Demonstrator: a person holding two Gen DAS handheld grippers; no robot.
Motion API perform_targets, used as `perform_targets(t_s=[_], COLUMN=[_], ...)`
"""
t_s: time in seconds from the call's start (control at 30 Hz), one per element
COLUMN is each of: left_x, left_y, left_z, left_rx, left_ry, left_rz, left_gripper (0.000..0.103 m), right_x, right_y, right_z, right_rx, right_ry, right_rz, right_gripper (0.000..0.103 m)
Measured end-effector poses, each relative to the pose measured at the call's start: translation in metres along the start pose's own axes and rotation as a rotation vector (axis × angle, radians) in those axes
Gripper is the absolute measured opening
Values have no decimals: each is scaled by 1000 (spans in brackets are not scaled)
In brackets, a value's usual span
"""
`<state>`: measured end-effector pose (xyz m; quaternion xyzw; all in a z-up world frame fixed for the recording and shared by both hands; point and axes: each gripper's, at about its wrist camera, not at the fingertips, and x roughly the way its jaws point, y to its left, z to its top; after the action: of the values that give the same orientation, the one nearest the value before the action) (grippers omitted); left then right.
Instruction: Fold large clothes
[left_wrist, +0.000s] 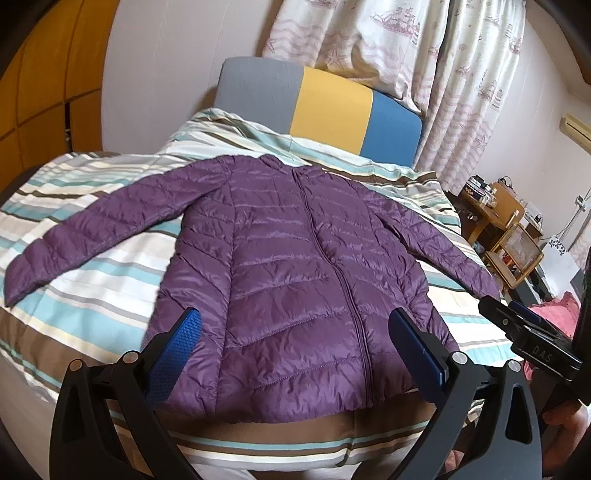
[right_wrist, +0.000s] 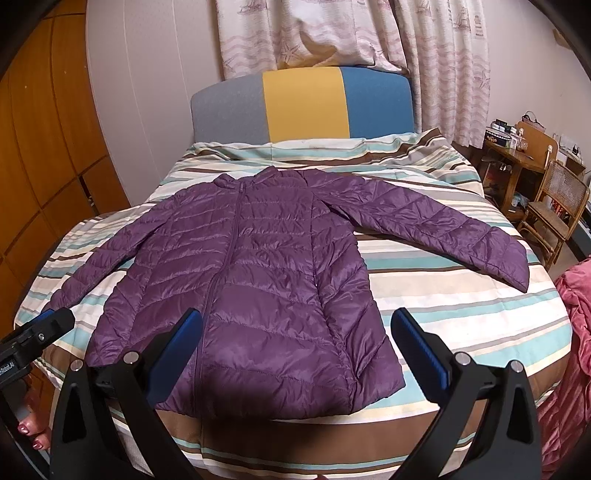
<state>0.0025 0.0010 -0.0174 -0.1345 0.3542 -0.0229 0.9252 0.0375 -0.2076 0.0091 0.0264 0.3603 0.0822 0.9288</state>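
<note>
— Jacket (left_wrist: 295, 280), purple and quilted: lying where?
— Flat on striped bedding (left_wrist: 92, 288), zipped, sleeves spread. Nothing folded yet.
— Grippers?
— Left gripper (left_wrist: 295, 332) and right gripper (right_wrist: 295, 332) hovering over hem, jaws apart, empty. Next, probably: grasping a sleeve, folding inward.

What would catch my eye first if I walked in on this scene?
The purple puffer jacket, zipped and spread flat with both sleeves out across the striped bedspread. Behind it stands a headboard in grey, yellow and blue. In the foreground hover the left gripper and the right gripper, jaws wide open, holding nothing.
</note>
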Motion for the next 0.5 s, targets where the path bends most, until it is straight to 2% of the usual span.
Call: perform_targets(t_s=[0.27,0.5], left_x=[14,33], left_y=[7,13], left_z=[3,6], left_rx=[-24,-25], left_ry=[43,67], left_rz=[-7,22], left_gripper=[100,100], right_x=[14,35], right_y=[0,-15], right_z=[-1,-2], right_rx=[-35,23], right_ry=[-1,32], right_rz=[1,24], right_gripper=[101,101])
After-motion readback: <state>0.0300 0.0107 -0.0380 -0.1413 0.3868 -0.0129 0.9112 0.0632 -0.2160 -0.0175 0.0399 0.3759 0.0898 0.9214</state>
